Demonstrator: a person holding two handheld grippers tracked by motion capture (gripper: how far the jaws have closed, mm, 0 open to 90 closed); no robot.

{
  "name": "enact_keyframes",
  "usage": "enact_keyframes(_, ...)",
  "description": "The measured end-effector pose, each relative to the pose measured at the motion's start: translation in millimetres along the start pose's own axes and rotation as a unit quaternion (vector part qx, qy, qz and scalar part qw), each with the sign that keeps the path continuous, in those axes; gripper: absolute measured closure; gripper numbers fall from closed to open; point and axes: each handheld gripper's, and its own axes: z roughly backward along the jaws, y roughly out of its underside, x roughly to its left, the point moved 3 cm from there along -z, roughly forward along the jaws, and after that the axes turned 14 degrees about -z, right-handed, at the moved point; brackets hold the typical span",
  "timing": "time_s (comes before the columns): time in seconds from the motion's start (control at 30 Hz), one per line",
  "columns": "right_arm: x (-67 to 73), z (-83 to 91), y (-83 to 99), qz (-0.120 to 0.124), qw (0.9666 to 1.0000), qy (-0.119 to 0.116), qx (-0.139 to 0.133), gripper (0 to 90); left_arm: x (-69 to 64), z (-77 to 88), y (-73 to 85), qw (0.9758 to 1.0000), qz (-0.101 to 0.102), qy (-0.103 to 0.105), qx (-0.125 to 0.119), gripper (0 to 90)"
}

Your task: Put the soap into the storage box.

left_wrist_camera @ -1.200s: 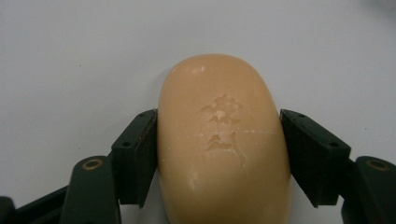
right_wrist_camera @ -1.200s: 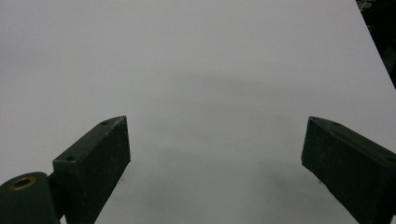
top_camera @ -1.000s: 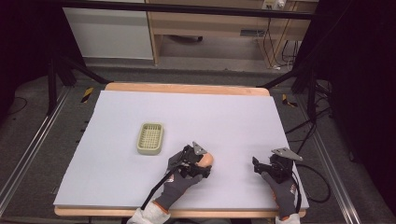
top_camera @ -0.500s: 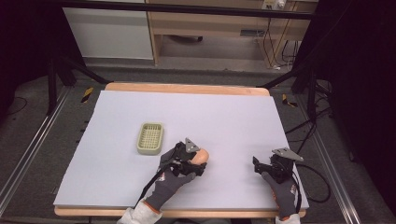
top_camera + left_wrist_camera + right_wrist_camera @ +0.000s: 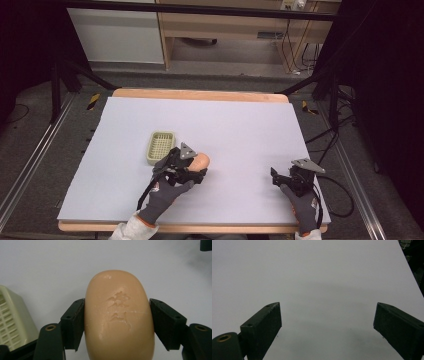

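Soap bar [image 5: 119, 317], peach-coloured with a stamped mark on its upper face, sits pinched between the two black jaws of my left gripper [image 5: 192, 167]; in the left gripper view each pad presses a long side of the bar. On the high view the bar [image 5: 200, 161] is carried near the front edge of the white table [image 5: 240, 120], left of centre, just beside the pale green slatted soap dish [image 5: 161, 147], which stands slightly farther from me.

Compared with a second ago, my left hand [image 5: 165, 192] has travelled leftward, bringing the bar from well apart to almost alongside the dish. The dish itself has not shifted. I judge this the carry phase, with placement into the dish next.

My right gripper [image 5: 285, 179] rests near the front right corner, unmoved; its jaws stand spread with bare table between them in the right gripper view.
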Motion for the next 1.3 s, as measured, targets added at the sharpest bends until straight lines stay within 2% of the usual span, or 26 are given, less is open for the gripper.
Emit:
enact_keyframes(0.5,0.5,1.7,-1.3,-0.004,1.0000,-0.001,-0.004,8.0,31.1,16.6,15.6,0.9987,0.045,-0.021,-0.014,31.8)
enact_keyframes(0.9,2.5,1.3,-1.8,0.004,1.0000,-0.003,-0.003,7.9,56.7,22.4,19.8,0.9967,0.063,-0.049,-0.016,31.9)
enact_keyframes(1.13,1.8,1.8,-2.5,-0.004,1.0000,-0.004,-0.004,7.6,70.0,26.9,21.1,0.9951,0.077,-0.057,-0.024,32.0)
enact_keyframes(1.3,3.1,2.6,-2.5,0.001,1.0000,-0.003,-0.006,7.6,77.6,29.0,24.1,0.9943,0.083,-0.063,-0.022,32.1)
